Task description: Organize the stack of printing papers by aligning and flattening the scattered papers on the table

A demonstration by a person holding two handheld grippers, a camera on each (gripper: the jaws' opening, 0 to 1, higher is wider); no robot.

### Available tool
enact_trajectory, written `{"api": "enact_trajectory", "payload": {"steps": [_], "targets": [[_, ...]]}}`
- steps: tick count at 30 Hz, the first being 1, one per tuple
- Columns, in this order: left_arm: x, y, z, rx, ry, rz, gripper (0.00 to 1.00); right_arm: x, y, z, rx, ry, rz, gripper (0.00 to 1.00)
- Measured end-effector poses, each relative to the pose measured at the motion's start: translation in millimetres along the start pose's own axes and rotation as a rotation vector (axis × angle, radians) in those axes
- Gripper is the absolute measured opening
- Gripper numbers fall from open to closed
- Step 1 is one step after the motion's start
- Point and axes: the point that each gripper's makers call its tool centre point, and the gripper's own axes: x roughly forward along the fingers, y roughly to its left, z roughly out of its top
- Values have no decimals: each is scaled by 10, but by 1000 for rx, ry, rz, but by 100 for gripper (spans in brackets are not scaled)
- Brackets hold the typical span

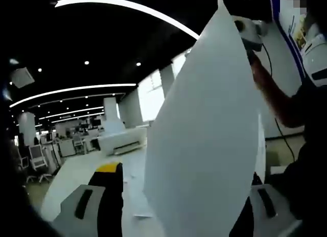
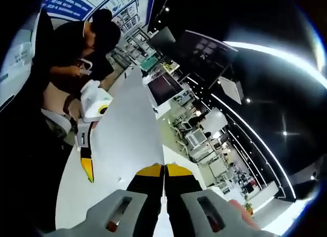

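A large white sheet of paper (image 1: 204, 129) is held up in the air, standing on edge in the left gripper view. My right gripper (image 2: 164, 168) is shut on one edge of the sheet (image 2: 127, 129), its yellow-tipped jaws pressed together. That same gripper (image 1: 250, 30) appears at the sheet's top corner in the left gripper view. My left gripper (image 1: 179, 170) is open, its jaws wide apart. One yellow tip shows left of the sheet and the other jaw is partly hidden behind it. In the right gripper view the left gripper (image 2: 88, 165) sits at the sheet's far edge.
The white table (image 1: 76, 175) lies below, with another sheet lying flat on it. A person (image 2: 76, 48) stands close behind the sheet, with an arm (image 1: 276, 99) raised. Office desks, chairs and monitors (image 2: 168, 86) fill the background under curved ceiling lights.
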Motion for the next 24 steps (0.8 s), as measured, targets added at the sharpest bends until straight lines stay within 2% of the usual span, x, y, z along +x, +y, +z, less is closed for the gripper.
{"api": "enact_trajectory", "payload": {"steps": [10, 24], "targets": [[-3, 4, 14, 2, -5, 4, 86, 121, 54, 38, -61, 31, 38, 0], [-28, 35, -8, 3, 0, 15, 85, 326, 300, -114, -84, 100, 136, 0]]}}
